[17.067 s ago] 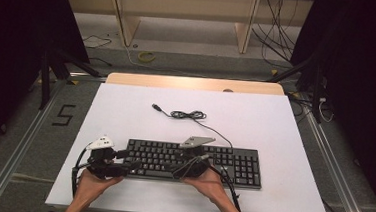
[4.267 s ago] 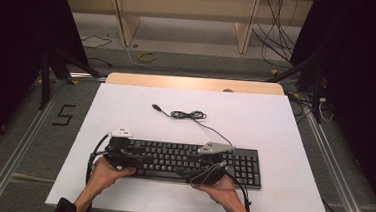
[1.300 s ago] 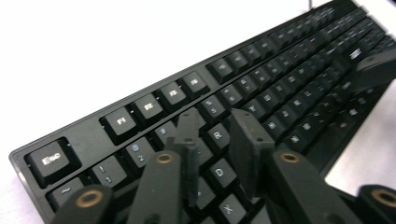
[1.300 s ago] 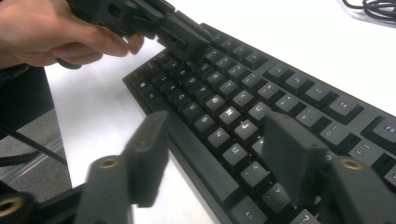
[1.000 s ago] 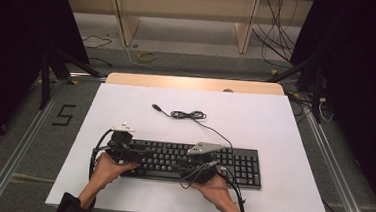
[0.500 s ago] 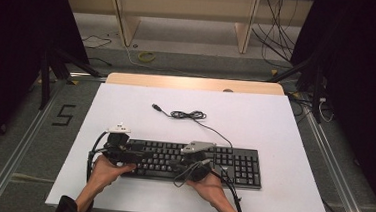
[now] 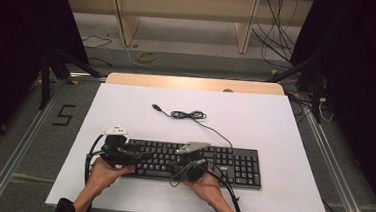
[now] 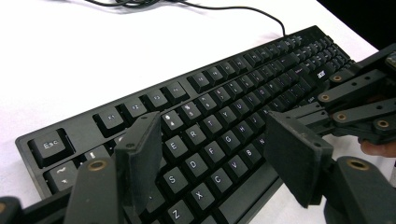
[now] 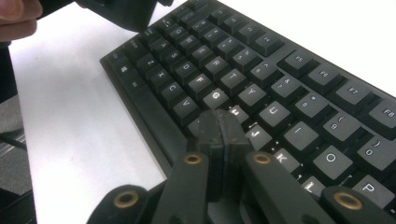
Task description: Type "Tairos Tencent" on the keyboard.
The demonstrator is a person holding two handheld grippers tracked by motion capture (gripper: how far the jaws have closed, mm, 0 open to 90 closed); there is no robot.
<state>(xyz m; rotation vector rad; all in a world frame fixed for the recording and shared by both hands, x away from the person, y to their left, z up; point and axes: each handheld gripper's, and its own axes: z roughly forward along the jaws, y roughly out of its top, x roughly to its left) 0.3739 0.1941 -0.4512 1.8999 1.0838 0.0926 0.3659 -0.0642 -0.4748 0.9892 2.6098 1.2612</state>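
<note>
On the near half of the white tabletop (image 7: 283, 143) lies the black keyboard (image 7: 232, 164), long side toward the person, its cable (image 7: 195, 117) running off the far edge to a loose coil beyond it. The work in hand looks like pressing keys with the gripper tips.

The right gripper (image 9: 223, 128) has its jaws pressed flat together with nothing between them, forming one blunt tip that sits over the middle of the keyboard's letter block, at about the H key, just near the J key (image 9: 258, 138). Whether it touches a key I cannot tell. The left gripper (image 8: 219, 154) hovers over the keyboard's left end with its jaws spread and empty; they have just been opening, and the letter keys show plainly in the gap between the two pads.

To do this step well, I judge the closed tip should come down square on a single key cap, not straddling the seam between two, since the paired pads are about as wide as one key. A short straight press and lift should suit better than a sliding one, which could drag onto a neighbouring key. The left gripper, spread as it is, spans several keys; lowered like that it could strike two at once, so closing it first, or using one pad edge only, seems wise. The keyboard is not held, so a slanted push may shift it on the tabletop.
</note>
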